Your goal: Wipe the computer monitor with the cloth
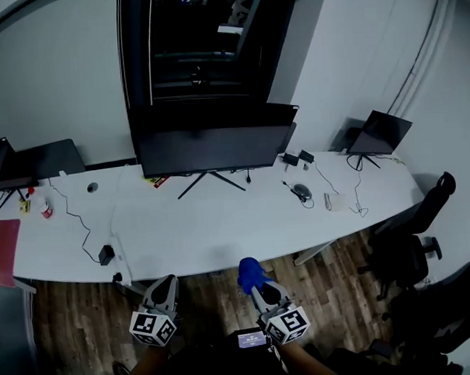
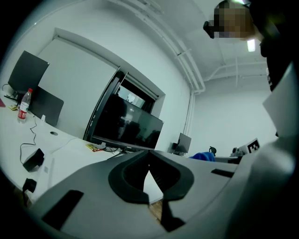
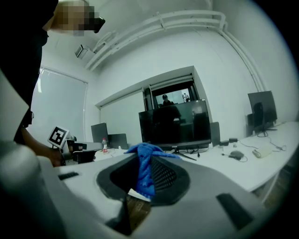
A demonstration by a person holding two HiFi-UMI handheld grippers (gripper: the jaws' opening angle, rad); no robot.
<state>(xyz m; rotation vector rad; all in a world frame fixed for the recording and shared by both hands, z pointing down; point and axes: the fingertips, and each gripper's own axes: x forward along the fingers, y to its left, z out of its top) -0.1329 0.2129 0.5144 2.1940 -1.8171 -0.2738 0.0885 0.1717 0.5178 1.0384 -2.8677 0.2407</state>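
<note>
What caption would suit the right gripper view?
Right gripper clamps a blue cloth, facing the dark monitor on the white desk.

Tabletop: long white curved tabletop (image 1: 190, 231).
Left end: small clear plastic bottle with a red cap (image 1: 46, 208), upright; black power brick (image 1: 106, 254) on a thin cable, nearer the front edge.
Right end: dark computer mouse (image 1: 301, 191); smaller black screen on a stand (image 1: 379, 133).
Floor: brown wood-plank floor (image 1: 216, 292) — black office chairs (image 1: 412, 241) at right.

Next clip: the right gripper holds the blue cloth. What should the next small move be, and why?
Probably carry the right gripper forward and up toward the monitor. Its jaws are shut on the blue cloth, but it hangs off the near edge of the white desk, well short of the screen, so no wiping can start. The left gripper is shut and empty.
</note>
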